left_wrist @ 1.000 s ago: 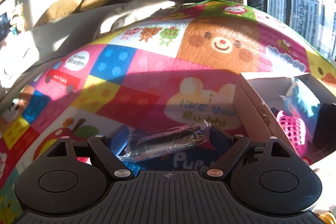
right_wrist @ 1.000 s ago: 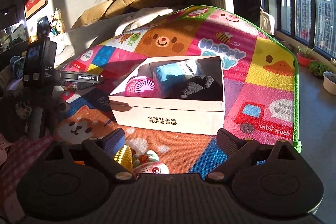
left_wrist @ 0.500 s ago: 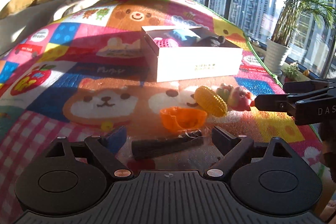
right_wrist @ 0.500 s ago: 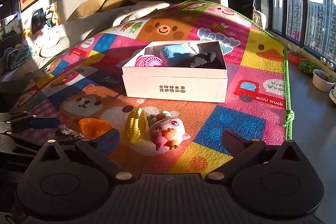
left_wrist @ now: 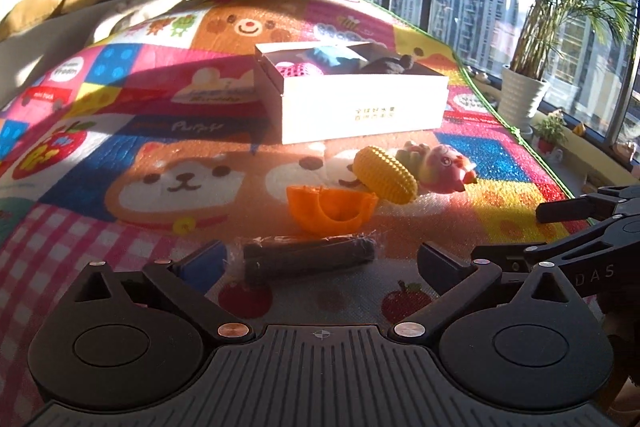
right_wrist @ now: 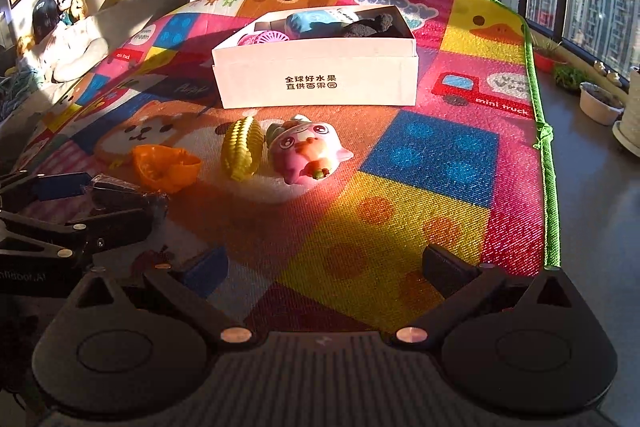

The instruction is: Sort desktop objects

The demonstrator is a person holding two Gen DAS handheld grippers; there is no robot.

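Underneath, sunlit cartoon play mat (right_wrist: pixel 432 155)

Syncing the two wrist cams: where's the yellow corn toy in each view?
Left wrist: yellow corn toy right of centre, lying between the orange cup and the pink animal toy.
Right wrist: corn left of centre, touching or nearly touching the pink toy on its right.
Shared landmark: the white box just behind the corn in both.

Both wrist views look low across the mat (left_wrist: pixel 120 163), sharing the box (right_wrist: pixel 316 75).
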